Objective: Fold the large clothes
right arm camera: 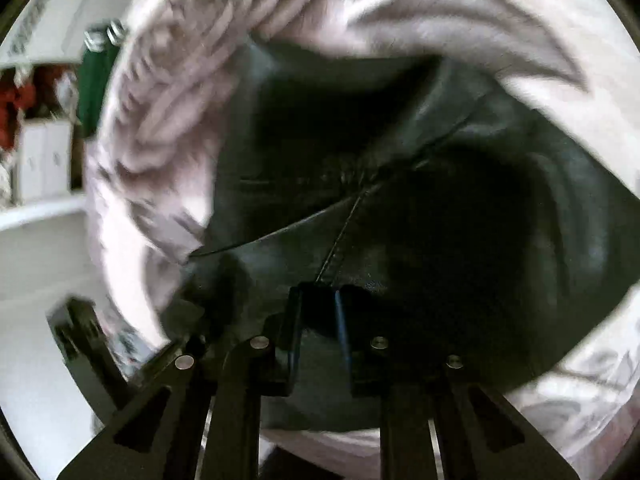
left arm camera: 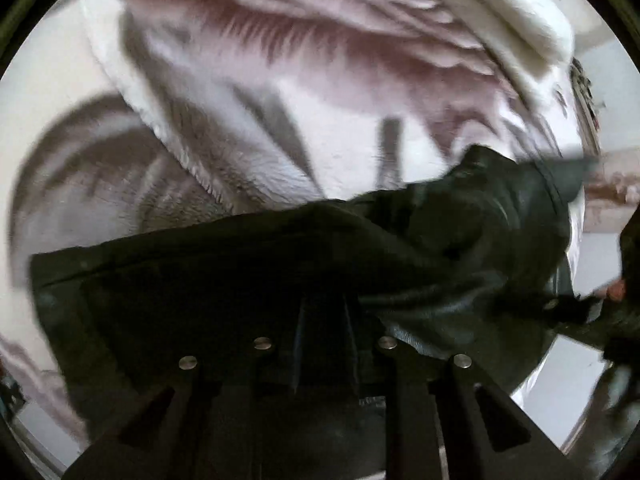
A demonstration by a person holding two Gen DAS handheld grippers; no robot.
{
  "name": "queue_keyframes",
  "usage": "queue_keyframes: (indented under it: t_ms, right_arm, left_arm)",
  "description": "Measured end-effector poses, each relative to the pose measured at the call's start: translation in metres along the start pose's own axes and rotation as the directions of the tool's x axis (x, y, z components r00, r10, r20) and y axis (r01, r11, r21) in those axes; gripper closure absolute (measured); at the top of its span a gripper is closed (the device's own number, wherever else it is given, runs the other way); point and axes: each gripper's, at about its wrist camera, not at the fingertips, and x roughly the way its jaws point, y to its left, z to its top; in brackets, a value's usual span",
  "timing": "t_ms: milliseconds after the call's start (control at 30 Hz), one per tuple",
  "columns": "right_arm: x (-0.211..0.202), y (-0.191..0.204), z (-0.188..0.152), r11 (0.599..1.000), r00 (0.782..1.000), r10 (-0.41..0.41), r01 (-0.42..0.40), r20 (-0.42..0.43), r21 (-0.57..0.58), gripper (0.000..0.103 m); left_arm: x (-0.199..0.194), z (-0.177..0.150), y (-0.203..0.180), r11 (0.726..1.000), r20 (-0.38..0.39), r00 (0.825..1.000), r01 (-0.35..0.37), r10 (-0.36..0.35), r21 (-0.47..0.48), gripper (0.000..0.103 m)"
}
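A black leather-like garment lies across a pale pink and grey patterned bedspread. My left gripper is shut on the black garment, with the fabric bunched around its fingers. In the right wrist view the same black garment fills the middle, with a seam running down to my right gripper, which is shut on its edge. The patterned bedspread surrounds it. Both views are blurred by motion.
A white fluffy cloth lies at the top right of the left wrist view. The other gripper shows at the right edge there. White shelves with red and green items stand at the left of the right wrist view, above a pale floor.
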Motion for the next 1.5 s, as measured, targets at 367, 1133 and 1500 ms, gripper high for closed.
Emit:
queue_keyframes:
  t_ms: [367, 1133, 1500]
  right_arm:
    - [0.051, 0.001, 0.013, 0.989, 0.987, -0.147, 0.148, -0.059, 0.01, 0.089]
    - [-0.094, -0.193, -0.078, 0.894, 0.948, 0.117, -0.23, 0.296, 0.385, 0.041]
    - [-0.007, -0.242, -0.049, 0.695, 0.755, 0.515, -0.645, 0.405, 0.319, 0.03]
  left_arm:
    - [0.003, 0.018, 0.009, 0.999, -0.046, 0.998, 0.033, -0.034, -0.01, 0.085]
    - [-0.038, 0.039, -0.039, 0.995, 0.024, 0.996, 0.086, -0.087, 0.047, 0.046]
    - [0.01, 0.026, -0.048, 0.992, 0.018, 0.999, 0.039, -0.041, 0.12, 0.036]
